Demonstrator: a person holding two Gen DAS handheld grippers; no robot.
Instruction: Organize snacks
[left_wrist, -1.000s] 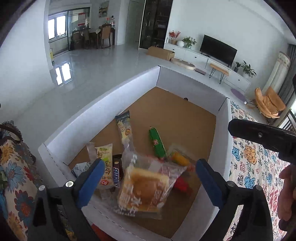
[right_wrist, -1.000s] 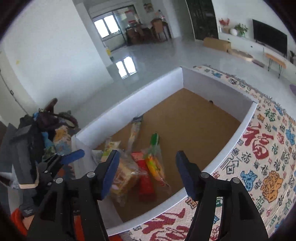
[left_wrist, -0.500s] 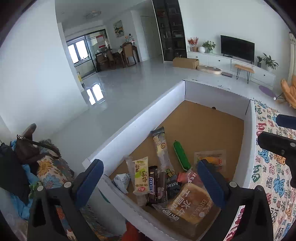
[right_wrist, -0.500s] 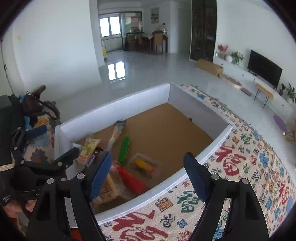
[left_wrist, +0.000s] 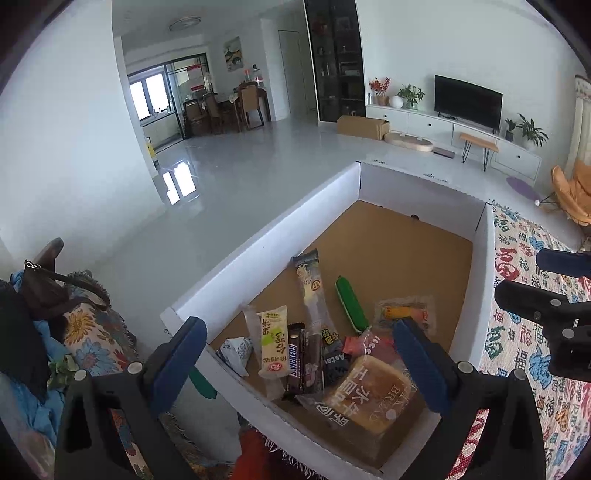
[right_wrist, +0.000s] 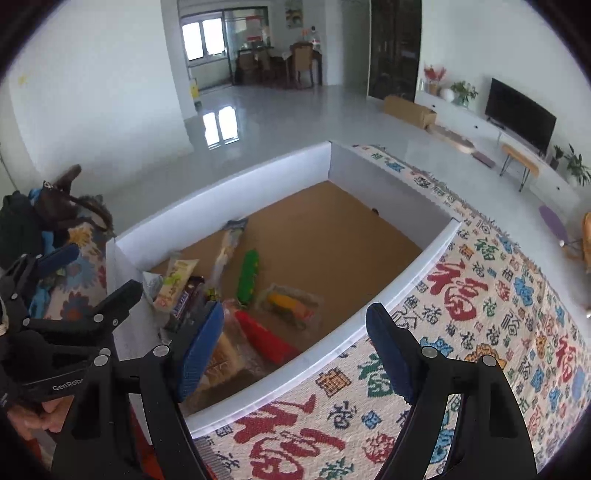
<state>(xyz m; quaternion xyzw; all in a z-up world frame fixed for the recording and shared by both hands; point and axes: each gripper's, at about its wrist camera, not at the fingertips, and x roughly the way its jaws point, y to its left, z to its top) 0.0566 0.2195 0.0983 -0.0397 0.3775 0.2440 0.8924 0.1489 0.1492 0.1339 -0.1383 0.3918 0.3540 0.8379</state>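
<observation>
A white-walled cardboard box (left_wrist: 266, 240) with a brown floor holds several snacks at its near end. A wrapped bread loaf (left_wrist: 369, 397) lies nearest, beside a Snickers bar (left_wrist: 293, 363), a cream packet (left_wrist: 273, 343), a long grey packet (left_wrist: 312, 291), a green stick (left_wrist: 351, 304) and a clear pack with an orange snack (left_wrist: 404, 314). A red tube (right_wrist: 266, 339) lies beside the bread. My left gripper (left_wrist: 295, 369) is open and empty above the box's near edge. My right gripper (right_wrist: 295, 350) is open and empty over the box's right wall (right_wrist: 369, 314).
A patterned cloth with red characters (right_wrist: 480, 332) covers the surface right of the box. A floral cloth and a dark bag (left_wrist: 48, 295) lie to the left. The far half of the box floor (left_wrist: 399, 243) is bare. Behind is a living room with grey floor.
Both grippers have pulled up and back from the box. The bread loaf, between the left fingers a second ago, now lies in the box. Both grippers stay open.
</observation>
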